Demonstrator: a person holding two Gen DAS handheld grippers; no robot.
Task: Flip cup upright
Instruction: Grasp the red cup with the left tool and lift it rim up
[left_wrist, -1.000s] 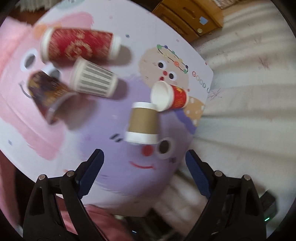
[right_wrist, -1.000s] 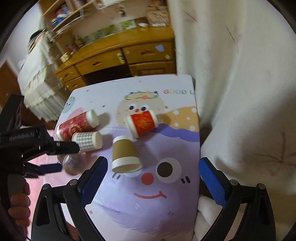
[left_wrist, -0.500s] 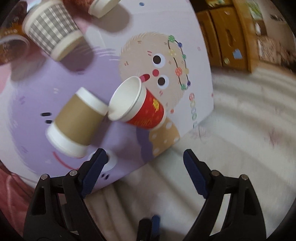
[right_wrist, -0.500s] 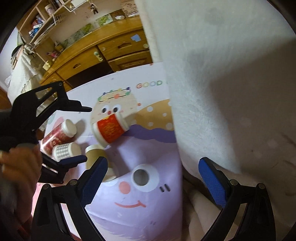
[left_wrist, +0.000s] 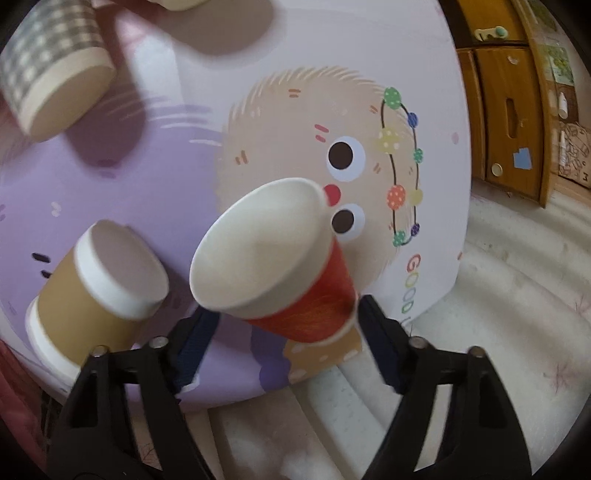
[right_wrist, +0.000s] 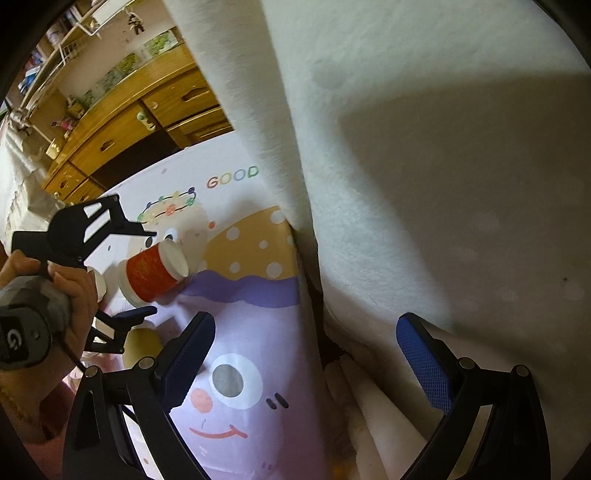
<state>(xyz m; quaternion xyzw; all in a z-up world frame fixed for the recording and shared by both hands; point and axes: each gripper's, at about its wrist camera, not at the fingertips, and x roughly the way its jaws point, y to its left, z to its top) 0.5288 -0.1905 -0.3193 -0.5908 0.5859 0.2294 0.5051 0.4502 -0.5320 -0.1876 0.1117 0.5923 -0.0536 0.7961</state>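
A red paper cup (left_wrist: 295, 295) with a white inside lies on its side on the cartoon-print table (left_wrist: 303, 92), mouth toward the left wrist camera. My left gripper (left_wrist: 286, 332) is open with its fingers on either side of the cup's base end; I cannot tell whether they touch it. In the right wrist view the red cup (right_wrist: 153, 273) lies between the left gripper's fingers (right_wrist: 129, 317). My right gripper (right_wrist: 304, 350) is open and empty, above the table's near right edge.
A brown cup (left_wrist: 92, 295) lies on its side just left of the red cup. A grey checked cup (left_wrist: 48, 70) lies at the far left. White fabric (right_wrist: 406, 166) hangs along the table's right edge. A wooden cabinet (right_wrist: 122, 129) stands behind.
My left gripper has moved in toward the red cup, which now sits between its fingers. My right gripper has drifted right toward the white fabric.
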